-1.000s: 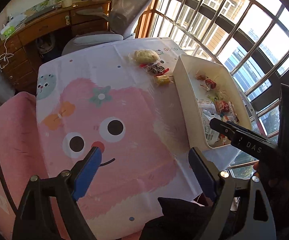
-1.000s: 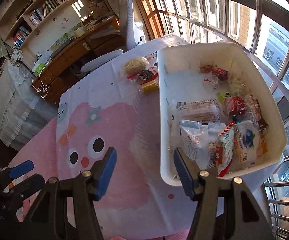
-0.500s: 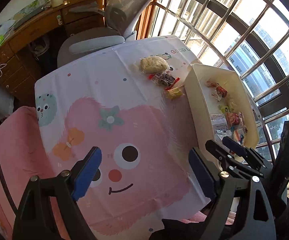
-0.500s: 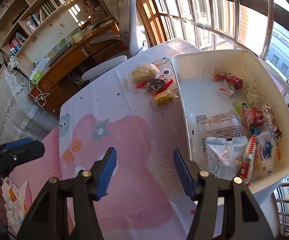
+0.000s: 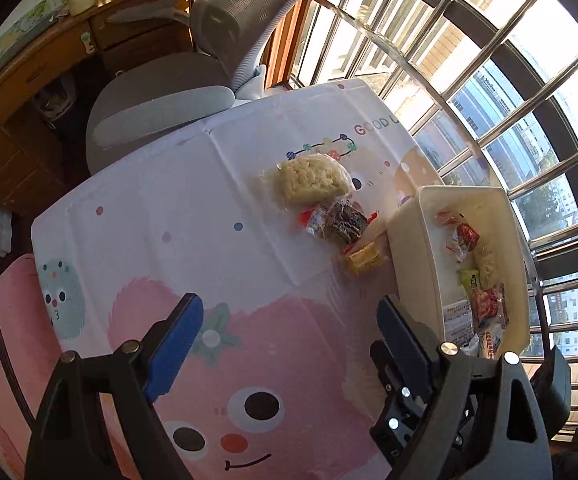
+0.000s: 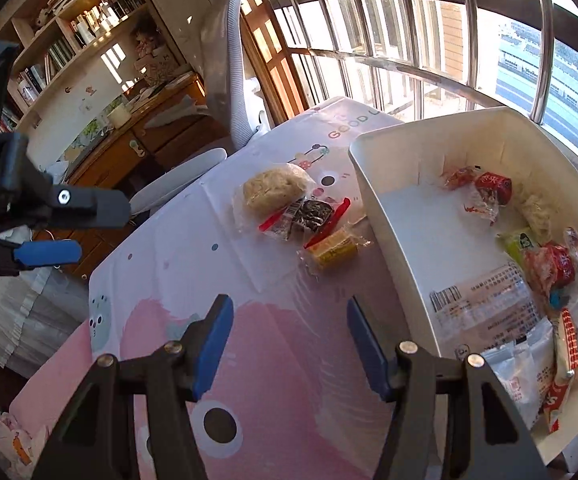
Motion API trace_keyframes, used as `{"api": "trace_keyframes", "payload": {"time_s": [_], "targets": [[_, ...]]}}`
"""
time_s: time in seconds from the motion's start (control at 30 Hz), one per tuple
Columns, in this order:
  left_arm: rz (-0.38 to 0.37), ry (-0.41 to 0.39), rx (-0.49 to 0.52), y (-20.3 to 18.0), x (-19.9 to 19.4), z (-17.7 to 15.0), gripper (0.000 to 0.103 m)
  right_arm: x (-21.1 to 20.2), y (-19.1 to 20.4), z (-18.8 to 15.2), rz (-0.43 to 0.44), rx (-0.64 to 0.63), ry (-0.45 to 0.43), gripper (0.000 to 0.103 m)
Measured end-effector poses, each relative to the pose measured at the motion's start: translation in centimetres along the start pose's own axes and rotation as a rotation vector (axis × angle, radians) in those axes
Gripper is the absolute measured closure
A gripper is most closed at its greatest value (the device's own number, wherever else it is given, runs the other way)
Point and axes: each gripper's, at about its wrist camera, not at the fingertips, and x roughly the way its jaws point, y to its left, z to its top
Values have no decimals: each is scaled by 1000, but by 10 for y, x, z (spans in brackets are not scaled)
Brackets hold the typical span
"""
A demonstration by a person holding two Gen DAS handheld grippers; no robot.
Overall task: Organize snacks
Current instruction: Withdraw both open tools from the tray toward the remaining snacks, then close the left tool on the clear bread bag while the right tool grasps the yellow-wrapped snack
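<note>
Three wrapped snacks (image 6: 301, 212) are seen beside the white bin (image 6: 385, 240) (itself partly filled). Left gripper (image 5: 289, 332) is held wide open, empty; right gripper (image 6: 289, 336) apparently half-spread, nothing gripped.

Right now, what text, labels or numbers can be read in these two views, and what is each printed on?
"GOOD U", cut off at the fold: tablecloth.
"3": teal creature print on the same cloth.
Barcode and dense print on the flat packet in the white bin: too small to read.
White characters on the red wrapper: blurred.
</note>
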Motion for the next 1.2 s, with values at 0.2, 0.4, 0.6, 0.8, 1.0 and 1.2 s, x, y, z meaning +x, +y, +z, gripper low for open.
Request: {"api": "trace_keyframes", "payload": {"time_s": [0.2,0.4,0.6,0.8,1.0,1.2], "targets": [[0,13,-1,6,42,51,15,38,11,-5,-29,1,-42,43],[-10,40,-22,4,83,81,15,68,8,-9,-122,49,-93,43],[-45,85,-59,-6,120,99,15,86,5,-10,-194,79,-152,43],[-40,122,-63,-21,148,109,15,98,-5,-7,-245,130,-167,43],[-30,152,-56,-30,170,115,15,105,-6,-6,-254,140,-162,43],[-9,172,-62,-30,189,118,15,112,-7,-5,-279,136,-139,47]]}}
